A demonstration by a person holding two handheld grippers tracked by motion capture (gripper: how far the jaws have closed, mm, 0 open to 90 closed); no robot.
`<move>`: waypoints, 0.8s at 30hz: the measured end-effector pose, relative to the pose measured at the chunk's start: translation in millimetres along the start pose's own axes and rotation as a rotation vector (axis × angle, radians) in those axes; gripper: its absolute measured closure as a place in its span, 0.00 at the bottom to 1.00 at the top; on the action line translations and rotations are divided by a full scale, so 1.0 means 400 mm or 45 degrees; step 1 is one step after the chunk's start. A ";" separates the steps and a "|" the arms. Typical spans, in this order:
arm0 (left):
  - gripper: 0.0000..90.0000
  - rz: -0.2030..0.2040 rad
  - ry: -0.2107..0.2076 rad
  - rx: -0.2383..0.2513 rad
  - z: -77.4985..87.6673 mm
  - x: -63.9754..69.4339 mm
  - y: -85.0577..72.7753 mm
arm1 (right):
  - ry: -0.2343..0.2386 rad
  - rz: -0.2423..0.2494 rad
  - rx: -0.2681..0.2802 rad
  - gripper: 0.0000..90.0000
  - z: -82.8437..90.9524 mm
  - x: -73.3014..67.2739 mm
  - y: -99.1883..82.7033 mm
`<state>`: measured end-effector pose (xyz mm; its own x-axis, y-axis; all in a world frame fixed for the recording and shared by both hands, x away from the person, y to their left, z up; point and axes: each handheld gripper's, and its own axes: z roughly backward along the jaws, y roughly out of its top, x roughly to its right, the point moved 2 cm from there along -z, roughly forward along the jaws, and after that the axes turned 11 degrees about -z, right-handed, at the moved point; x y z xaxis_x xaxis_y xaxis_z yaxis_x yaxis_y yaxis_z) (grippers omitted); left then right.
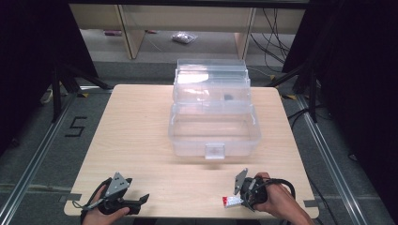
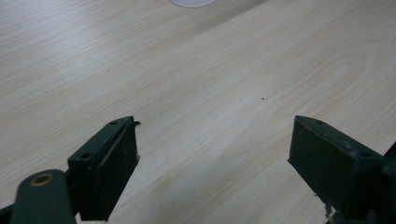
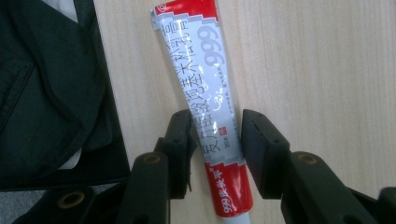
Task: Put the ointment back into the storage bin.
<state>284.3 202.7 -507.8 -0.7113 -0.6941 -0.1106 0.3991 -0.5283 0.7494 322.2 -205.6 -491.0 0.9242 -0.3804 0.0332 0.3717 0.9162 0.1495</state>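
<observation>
Right gripper at table's 5 o'clock edge: jaws narrowed onto red-and-white tube, both pads flanking its lower half, tube flat on table. Left gripper at 7 o'clock: jaws wide apart, holding nothing. Clear plastic box at 12 o'clock.

A lab or recording room was suggested. The bench was flanked by black curtains, stand legs, floor rails and loose cables.
</observation>
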 end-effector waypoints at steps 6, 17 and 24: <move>0.17 0.003 0.009 0.015 -0.004 0.000 -0.001 | 0.019 -0.022 -0.055 0.75 -0.001 -0.007 0.000; 0.17 0.003 0.011 0.017 -0.004 -0.001 -0.001 | 0.035 0.050 -0.076 0.78 -0.007 -0.002 0.007; 0.17 0.002 0.002 0.003 -0.001 -0.001 0.000 | 0.042 0.016 -0.085 0.78 0.000 -0.001 0.007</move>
<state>284.7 202.7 -507.8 -0.7099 -0.6957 -0.1101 0.3990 -0.5261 0.7510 323.0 -203.0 -490.4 0.9309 -0.3652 0.0016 0.3638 0.9278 0.0829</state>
